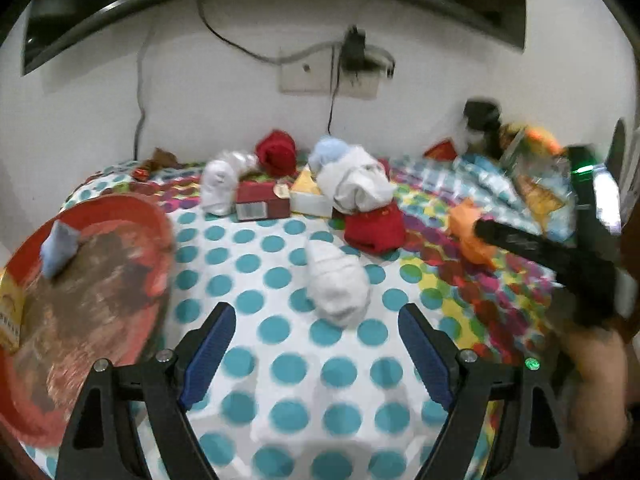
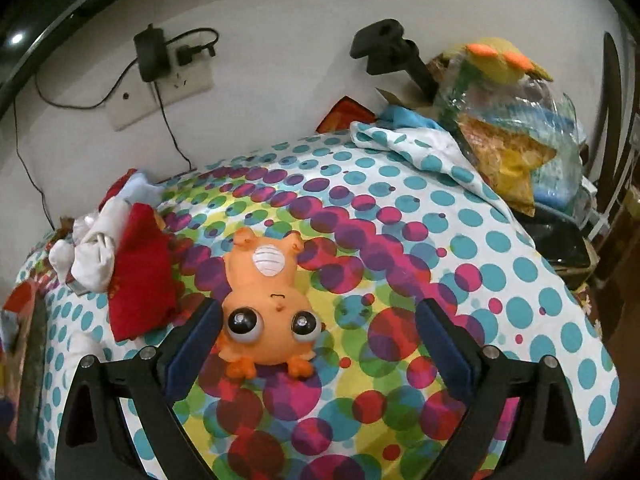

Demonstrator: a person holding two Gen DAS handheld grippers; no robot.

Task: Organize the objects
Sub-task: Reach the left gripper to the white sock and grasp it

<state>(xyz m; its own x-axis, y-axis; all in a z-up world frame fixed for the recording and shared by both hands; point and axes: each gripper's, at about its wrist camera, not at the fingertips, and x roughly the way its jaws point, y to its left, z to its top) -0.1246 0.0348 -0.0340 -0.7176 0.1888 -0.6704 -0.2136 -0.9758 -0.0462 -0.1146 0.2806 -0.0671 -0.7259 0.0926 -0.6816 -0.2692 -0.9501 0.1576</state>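
Reaching for the orange toy

The right gripper (image 2: 316,320), wide apart, must close on the orange bug-eyed toy (image 2: 264,304) at lower centre; the left gripper (image 1: 316,328) waits, also apart.

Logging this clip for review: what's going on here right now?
A person with two handheld grippers is sorting clutter on a polka-dot cloth. The left gripper is open, aimed at a rolled white sock, not touching it. The right gripper is open around an orange big-eyed rubber toy, nothing gripped. A round red tray at left holds a small blue bundle.
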